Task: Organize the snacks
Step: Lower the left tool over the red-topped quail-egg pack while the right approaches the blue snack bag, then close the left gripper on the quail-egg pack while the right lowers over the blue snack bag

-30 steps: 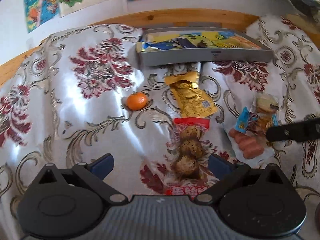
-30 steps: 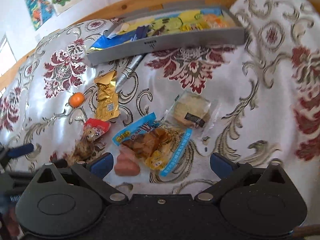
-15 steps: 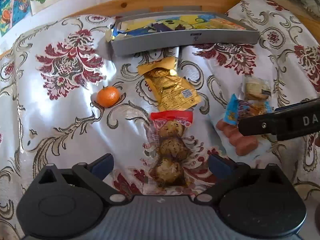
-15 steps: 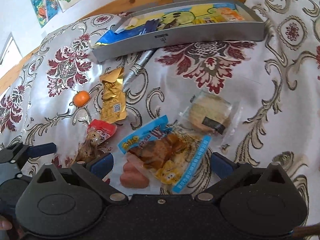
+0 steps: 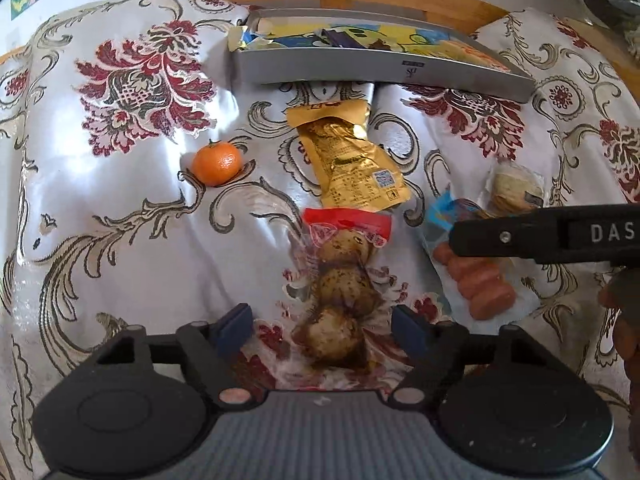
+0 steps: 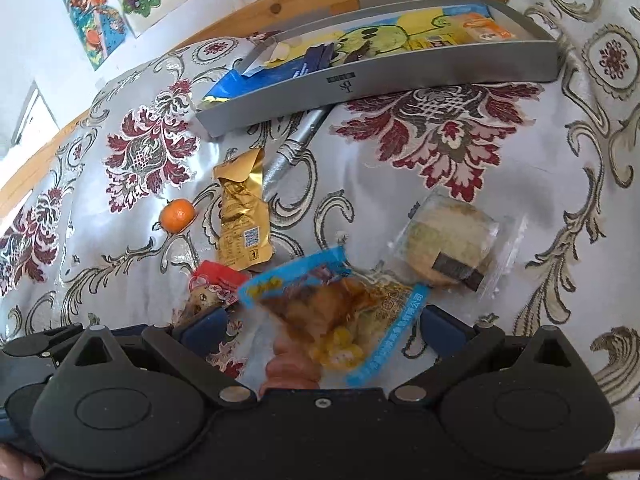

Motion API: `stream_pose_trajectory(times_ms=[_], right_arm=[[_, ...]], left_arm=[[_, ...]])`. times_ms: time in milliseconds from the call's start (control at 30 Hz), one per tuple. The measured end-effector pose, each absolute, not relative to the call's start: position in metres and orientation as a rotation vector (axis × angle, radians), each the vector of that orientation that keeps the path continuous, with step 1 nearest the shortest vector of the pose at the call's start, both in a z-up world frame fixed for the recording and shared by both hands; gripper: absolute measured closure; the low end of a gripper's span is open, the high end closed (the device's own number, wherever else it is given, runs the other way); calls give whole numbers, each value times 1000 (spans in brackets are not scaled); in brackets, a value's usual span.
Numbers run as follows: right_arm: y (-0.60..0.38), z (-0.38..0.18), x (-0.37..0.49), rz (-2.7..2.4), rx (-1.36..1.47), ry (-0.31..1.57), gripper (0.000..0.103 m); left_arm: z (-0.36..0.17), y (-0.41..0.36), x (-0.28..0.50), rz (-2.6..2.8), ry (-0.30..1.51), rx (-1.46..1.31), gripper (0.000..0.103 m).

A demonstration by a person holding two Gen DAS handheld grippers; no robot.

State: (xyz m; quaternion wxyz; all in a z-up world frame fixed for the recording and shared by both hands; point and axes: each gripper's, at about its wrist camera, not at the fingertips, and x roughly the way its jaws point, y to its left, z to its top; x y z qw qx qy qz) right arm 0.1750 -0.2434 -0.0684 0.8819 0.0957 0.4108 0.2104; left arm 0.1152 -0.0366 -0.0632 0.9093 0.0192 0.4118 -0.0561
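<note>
My left gripper (image 5: 322, 326) is open, its blue pads on either side of the near end of a clear red-topped pack of brown eggs (image 5: 340, 288). My right gripper (image 6: 322, 326) is open around a blue-edged pack of braised meat (image 6: 340, 320), which lies over a sausage pack (image 6: 292, 368). Beyond lie a gold foil pack (image 5: 352, 164), a tangerine (image 5: 217, 163) and a wrapped round cake (image 6: 452, 240). A grey tray (image 6: 400, 76) holding several snack packs sits at the back.
Everything lies on a shiny floral cloth (image 5: 120, 240). A silver pen-like stick (image 6: 296, 144) pokes out from under the tray. A wooden edge (image 6: 280, 8) and wall posters (image 6: 104, 8) stand behind. A hand (image 5: 624, 320) shows at the right.
Both grippers have moved forward and lower: the left one now straddles the egg pack, the right one has closed in over the meat pack. No snack has shifted.
</note>
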Motion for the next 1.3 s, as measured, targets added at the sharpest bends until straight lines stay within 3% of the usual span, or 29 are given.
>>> stream_pose_trajectory(times_ms=[300, 367, 533, 900, 1300], right_arm=[[-234, -70, 174, 439, 141, 827, 2], [-234, -70, 172, 427, 126, 824, 9], [-241, -60, 164, 465, 155, 815, 12], [-251, -39, 146, 535, 74, 831, 12], [-241, -53, 200, 646, 146, 819, 10]], left_arm=[[-66, -38, 115, -81, 859, 10, 36], [-66, -38, 113, -70, 857, -4, 38], [-65, -35, 106, -55, 846, -19, 44], [-65, -33, 103, -50, 844, -44, 46], [-66, -33, 102, -49, 841, -52, 45]])
